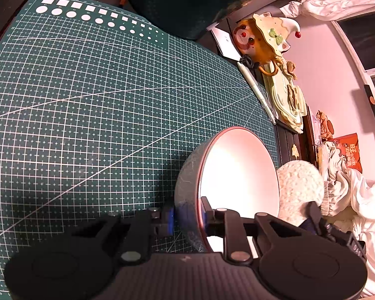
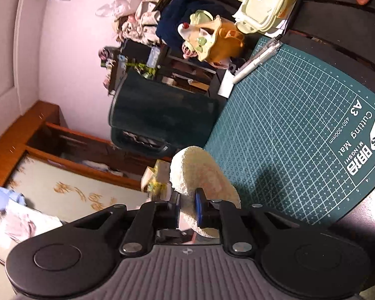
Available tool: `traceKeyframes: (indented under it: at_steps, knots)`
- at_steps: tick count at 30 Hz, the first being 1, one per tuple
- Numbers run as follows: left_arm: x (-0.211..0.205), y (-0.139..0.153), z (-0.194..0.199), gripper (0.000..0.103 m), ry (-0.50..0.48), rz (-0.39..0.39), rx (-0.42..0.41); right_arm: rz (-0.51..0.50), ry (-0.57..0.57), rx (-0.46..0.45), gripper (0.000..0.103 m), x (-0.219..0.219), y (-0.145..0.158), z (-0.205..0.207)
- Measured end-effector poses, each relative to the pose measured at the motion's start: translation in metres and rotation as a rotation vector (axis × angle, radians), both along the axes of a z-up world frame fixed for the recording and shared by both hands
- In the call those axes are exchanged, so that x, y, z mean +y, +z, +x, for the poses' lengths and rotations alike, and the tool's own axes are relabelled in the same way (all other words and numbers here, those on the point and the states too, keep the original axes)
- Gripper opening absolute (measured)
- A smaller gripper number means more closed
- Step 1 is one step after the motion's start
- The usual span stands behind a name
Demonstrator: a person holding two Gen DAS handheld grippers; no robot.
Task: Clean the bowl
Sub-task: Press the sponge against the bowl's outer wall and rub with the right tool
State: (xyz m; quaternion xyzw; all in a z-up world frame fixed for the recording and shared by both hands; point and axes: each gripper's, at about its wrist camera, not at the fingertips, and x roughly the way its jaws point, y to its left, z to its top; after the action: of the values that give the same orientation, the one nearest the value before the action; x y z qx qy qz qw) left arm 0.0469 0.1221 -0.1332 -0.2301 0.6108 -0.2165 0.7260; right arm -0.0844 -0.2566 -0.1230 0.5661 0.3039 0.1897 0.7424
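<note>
Currently left gripper [image 1: 188,221] fingers clamp the tilted bowl [image 1: 237,172] rim, open face rightward toward the sponge [image 1: 298,187], itself pinched in right gripper [image 2: 187,208] fingers, just beside.

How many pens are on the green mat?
1. A pale pen lies along the mat's edge, just beside the clown toy. The bowl could be hiding more.

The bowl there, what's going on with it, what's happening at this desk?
A person is cleaning a bowl with two handheld grippers. The left gripper is clamped on the bowl's rim, holding it tipped on its side over the green cutting mat. The right gripper is shut on a cream scrubbing pad, which sits just beside the bowl's open face, not visibly wiping yet.
</note>
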Motion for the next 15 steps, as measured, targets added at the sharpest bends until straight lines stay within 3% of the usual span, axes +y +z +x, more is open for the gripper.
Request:
traceKeyframes:
  at_steps: [5,7,10,15]
  knots:
    - [-0.005,0.003,-0.003,0.021,-0.001,0.005,-0.002,-0.024,-0.015,0.013,0.013,-0.003,0.003,0.001]
    - [-0.006,0.003,-0.001,0.02,-0.002,0.005,-0.002,-0.093,0.008,0.092,0.013,0.003,-0.005,0.003]
    - [-0.004,0.003,0.001,0.02,-0.003,0.002,0.0,-0.02,0.016,0.113,0.013,0.007,-0.018,0.003]
    - [-0.009,0.008,0.002,0.02,-0.006,0.002,0.0,0.029,0.002,0.066,0.013,0.0,-0.007,0.001]
